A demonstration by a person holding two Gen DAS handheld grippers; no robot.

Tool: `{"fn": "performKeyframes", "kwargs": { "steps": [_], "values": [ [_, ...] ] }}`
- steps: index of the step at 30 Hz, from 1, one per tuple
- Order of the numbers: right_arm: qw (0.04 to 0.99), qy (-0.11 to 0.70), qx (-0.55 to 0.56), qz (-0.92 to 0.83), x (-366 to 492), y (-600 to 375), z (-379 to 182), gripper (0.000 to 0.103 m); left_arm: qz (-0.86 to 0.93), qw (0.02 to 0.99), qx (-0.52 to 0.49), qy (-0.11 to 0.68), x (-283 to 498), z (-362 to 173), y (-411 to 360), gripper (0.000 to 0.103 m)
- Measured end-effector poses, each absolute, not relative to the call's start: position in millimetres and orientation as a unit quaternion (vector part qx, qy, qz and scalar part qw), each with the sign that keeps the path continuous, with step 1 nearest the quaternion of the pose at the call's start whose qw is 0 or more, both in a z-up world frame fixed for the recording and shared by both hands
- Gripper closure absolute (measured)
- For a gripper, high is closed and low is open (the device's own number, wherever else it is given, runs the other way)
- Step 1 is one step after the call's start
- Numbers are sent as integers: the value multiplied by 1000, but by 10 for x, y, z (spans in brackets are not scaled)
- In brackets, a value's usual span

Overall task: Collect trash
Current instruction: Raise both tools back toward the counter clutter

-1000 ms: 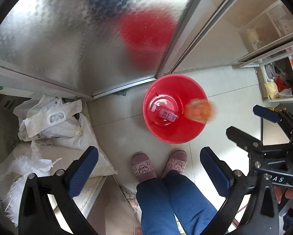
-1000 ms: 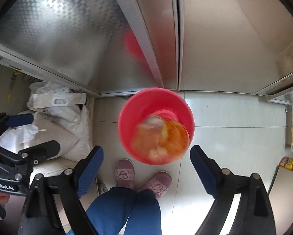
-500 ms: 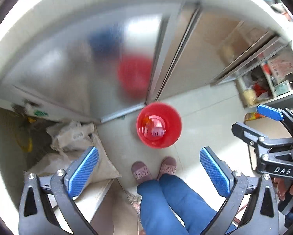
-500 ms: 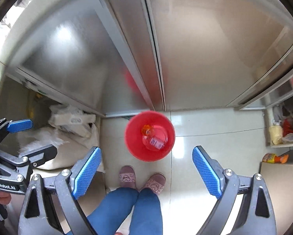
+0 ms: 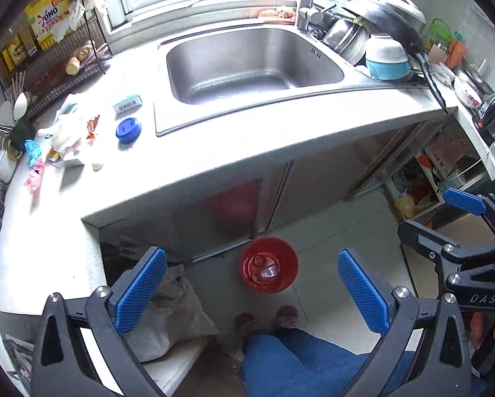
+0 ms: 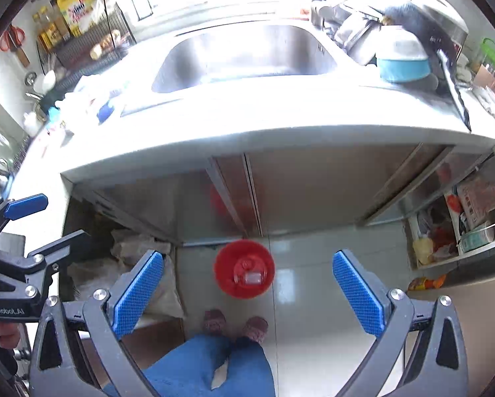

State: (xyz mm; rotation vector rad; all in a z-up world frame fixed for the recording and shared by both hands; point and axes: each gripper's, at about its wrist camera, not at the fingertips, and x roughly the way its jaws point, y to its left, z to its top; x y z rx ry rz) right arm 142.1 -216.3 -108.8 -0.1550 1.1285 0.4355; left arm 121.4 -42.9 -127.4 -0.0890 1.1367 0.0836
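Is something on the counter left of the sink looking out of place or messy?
Yes. A crumpled white bag with red scraps lies loose on the counter beside a blue lid, not in the red bin on the floor.

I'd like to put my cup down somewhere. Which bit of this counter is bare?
The front strip of the counter before the sink is bare. The sink basin is empty too. Left of the sink it is crowded: blue lid, crumpled bags. Right of it, stacked bowls and pans.
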Motion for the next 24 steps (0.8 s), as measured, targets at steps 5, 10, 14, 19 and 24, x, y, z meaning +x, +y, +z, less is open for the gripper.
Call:
{"fn": "performKeyframes", "kwargs": {
  "steps": [5,10,14,19,24],
  "values": [
    [829,503,-81,229,1541,-1957,-853,1,56,845,-42,530,1262,-1027,-244,0],
    [825,491,-96,261,1717,-1583,-691,1,76,845,-64,525,1296,-820,137,0],
    [820,484,-109,287,1895,-1219,-649,1,100,849,-76,514,1416,-739,511,0],
    [812,473,-117,322,2175,-701,-528,1,132,850,-96,501,1585,-624,1152,0],
    [792,471,-130,366,2423,45,-500,1,172,847,-124,487,1634,-570,1871,0]
  ]
}}
